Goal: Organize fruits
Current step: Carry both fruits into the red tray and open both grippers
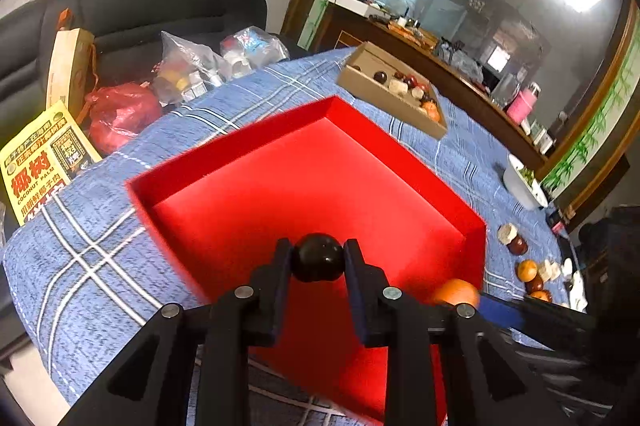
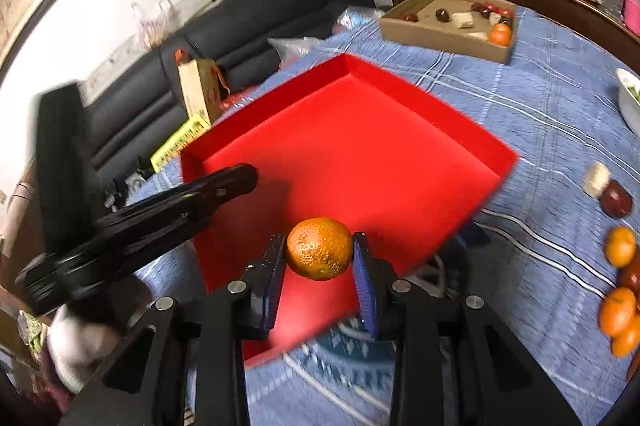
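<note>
My left gripper [image 1: 317, 258] is shut on a dark round fruit [image 1: 318, 257] and holds it above the near part of an empty red tray [image 1: 280, 185]. My right gripper [image 2: 319, 250] is shut on an orange mandarin [image 2: 320, 248] over the tray's near edge [image 2: 360, 153]; that mandarin also shows in the left wrist view [image 1: 455, 292]. The left gripper's arm [image 2: 160, 209] reaches in from the left in the right wrist view. Loose mandarins [image 2: 620, 246] and dark red fruits [image 2: 616, 199] lie on the blue cloth to the right.
A cardboard tray [image 2: 440, 29] with several fruits and pale pieces stands at the far side of the blue checked tablecloth [image 1: 100, 226]. A white bowl [image 1: 520, 185] sits at the right edge. Plastic bags [image 1: 120, 113] and a black sofa [image 1: 140, 9] lie beyond the table's left edge.
</note>
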`<state>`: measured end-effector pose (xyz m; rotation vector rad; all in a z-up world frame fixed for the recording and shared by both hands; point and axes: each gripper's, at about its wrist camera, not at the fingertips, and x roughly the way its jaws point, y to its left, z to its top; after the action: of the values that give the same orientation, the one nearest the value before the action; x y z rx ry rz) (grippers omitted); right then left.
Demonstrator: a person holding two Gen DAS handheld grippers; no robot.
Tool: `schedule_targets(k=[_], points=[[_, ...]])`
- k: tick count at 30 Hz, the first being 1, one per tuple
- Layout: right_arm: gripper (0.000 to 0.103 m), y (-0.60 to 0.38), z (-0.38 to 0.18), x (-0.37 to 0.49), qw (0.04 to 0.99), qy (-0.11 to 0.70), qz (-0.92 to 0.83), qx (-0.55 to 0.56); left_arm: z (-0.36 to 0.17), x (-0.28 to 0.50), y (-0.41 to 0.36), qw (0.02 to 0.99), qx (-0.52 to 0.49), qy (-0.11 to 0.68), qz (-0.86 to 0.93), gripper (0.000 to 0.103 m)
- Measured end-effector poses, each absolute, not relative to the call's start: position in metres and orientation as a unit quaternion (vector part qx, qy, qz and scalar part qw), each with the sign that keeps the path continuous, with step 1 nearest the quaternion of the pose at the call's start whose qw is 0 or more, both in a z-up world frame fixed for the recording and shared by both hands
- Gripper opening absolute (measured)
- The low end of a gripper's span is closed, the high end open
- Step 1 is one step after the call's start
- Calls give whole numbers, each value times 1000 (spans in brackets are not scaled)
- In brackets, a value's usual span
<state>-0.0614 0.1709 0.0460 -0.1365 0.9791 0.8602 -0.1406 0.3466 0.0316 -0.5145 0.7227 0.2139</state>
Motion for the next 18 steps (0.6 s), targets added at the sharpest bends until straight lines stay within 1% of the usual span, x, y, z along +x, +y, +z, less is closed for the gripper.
schedule_targets(k=[2, 3, 4, 5, 6, 10, 11, 13, 15, 18], points=[[34, 180, 43, -57, 794, 459, 393, -66, 34, -144, 350, 897, -256, 347, 99, 28], [38, 185, 40, -54, 794, 462, 388, -67, 35, -145, 351, 897, -259, 345, 96, 29], [48, 187, 40, -54, 794, 464, 386, -67, 36, -147, 353, 897, -261, 343, 95, 31], [50, 185, 41, -55, 796, 462, 386, -62, 37, -148, 354, 898, -263, 340, 94, 33], [50, 182, 45, -55, 801, 456, 385, -56, 39, -150, 355, 899, -266, 336, 94, 36], [51, 160, 60, -61, 826, 432, 359, -42, 49, -157, 356, 907, -266, 315, 92, 36], [54, 148, 65, -64, 844, 423, 328, -43, 52, -158, 354, 909, -263, 311, 92, 37], [55, 135, 66, -69, 861, 419, 287, -40, 57, -160, 351, 913, -257, 302, 92, 41], [55, 129, 60, -72, 859, 432, 273, -32, 59, -161, 347, 915, -256, 299, 87, 44], [55, 136, 43, -72, 837, 472, 274, -28, 62, -164, 343, 917, -250, 301, 82, 44]])
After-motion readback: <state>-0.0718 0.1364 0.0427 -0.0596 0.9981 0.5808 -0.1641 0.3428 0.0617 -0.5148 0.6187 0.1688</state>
